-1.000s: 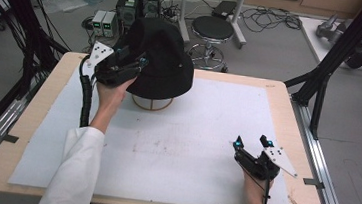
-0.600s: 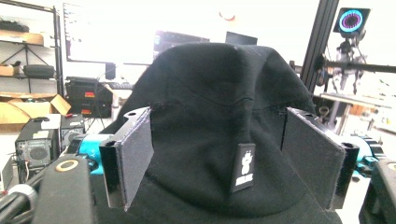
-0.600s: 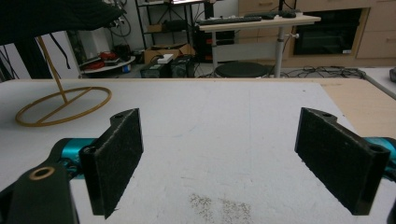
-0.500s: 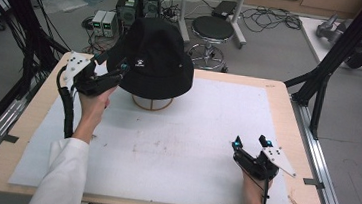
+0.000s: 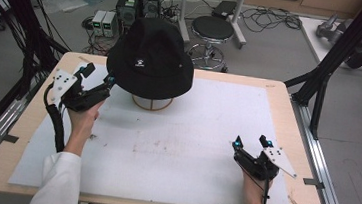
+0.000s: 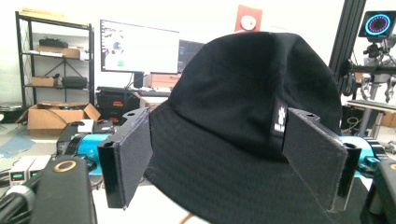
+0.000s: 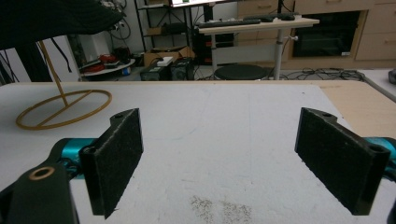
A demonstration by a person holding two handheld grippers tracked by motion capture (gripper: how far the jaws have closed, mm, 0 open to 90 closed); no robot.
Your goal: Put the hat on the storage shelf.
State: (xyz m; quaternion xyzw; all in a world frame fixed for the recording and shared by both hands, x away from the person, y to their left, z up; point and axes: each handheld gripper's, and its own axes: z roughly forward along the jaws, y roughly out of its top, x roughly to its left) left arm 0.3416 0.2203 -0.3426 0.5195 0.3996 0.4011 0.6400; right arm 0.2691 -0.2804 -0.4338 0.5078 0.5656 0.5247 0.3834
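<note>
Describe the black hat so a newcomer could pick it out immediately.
On the white mat covering the wooden table, look to the far edge, left of centre. There a black fabric bucket hat perches on a thin wooden ring-base stand; a small white logo marks its crown.

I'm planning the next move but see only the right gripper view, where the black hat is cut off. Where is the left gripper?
Observer: The left gripper is at the left brim of the black fabric bucket hat; its jaws have just been opening, with nothing gripped between them.
Operator: Is the hat level?
Observer: Roughly; it sits over the thin wooden ring stand.
Operator: Any marking?
Observer: A small white logo faces the person.
</note>
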